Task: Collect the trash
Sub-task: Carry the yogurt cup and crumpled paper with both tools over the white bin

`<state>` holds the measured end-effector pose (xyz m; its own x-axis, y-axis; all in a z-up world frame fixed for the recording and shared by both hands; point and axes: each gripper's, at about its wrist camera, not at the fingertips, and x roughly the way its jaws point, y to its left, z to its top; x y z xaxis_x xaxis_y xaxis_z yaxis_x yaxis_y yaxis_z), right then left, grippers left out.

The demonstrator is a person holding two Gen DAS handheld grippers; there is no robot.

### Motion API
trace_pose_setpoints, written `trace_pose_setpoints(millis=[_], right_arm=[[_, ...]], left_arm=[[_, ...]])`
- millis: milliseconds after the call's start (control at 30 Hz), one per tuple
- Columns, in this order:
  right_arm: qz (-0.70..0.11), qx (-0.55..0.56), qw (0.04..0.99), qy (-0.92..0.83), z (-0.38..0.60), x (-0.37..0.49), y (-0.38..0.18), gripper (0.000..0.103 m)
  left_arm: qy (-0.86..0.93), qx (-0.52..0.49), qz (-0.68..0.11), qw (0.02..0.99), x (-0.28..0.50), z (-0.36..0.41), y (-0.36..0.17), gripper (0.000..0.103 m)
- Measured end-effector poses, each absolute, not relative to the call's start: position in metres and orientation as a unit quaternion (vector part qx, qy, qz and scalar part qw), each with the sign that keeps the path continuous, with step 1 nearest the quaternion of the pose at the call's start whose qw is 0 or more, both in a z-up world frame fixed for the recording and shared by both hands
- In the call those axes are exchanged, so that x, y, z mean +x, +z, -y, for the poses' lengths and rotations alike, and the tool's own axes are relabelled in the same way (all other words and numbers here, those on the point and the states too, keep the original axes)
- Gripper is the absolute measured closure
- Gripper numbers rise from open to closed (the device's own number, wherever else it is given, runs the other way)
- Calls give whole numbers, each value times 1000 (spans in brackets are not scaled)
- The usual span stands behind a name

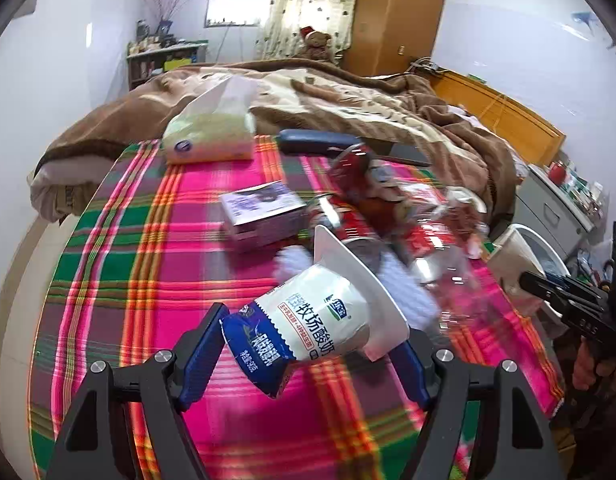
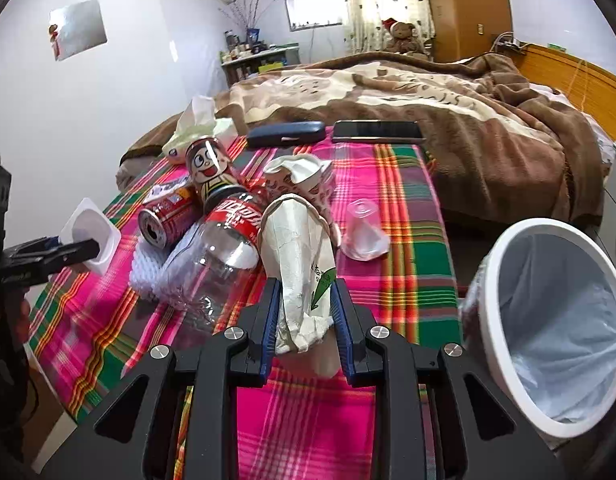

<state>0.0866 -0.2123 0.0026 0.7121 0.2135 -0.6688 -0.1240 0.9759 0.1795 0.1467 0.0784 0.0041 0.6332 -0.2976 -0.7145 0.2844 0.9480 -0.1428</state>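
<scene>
My left gripper (image 1: 308, 344) is shut on a white and blue yogurt cup (image 1: 320, 320) held above the plaid tablecloth (image 1: 148, 280); the cup also shows at the left of the right wrist view (image 2: 90, 236). My right gripper (image 2: 306, 312) is shut on a crushed paper cup (image 2: 300, 248) over the table. A white trash bin (image 2: 556, 320) with a plastic liner stands to its right, off the table edge. On the table lie a clear cola bottle (image 2: 224, 240), a red can (image 2: 164, 220), a cartoon can (image 2: 208, 168), a crumpled paper cup (image 2: 300, 176) and a clear plastic cup (image 2: 364, 232).
A tissue pack (image 1: 212, 136), a small box (image 1: 264, 212), a dark glasses case (image 2: 286, 134) and a phone (image 2: 378, 132) lie on the table. A bed with a brown blanket (image 2: 428, 112) is behind. White foam netting (image 2: 148, 272) lies under the bottle.
</scene>
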Motion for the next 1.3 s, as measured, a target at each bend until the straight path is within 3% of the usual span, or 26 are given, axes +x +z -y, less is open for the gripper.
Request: trace_pose_setpoints(millis=[767, 1300], right_arm=[[-320, 113, 940, -24, 313, 55, 21, 76], [-342, 114, 927, -106, 375, 49, 2, 76]], left_arm=[[-255, 15, -369, 894, 126, 76, 39, 27], [-326, 51, -380, 864, 130, 214, 26, 27]])
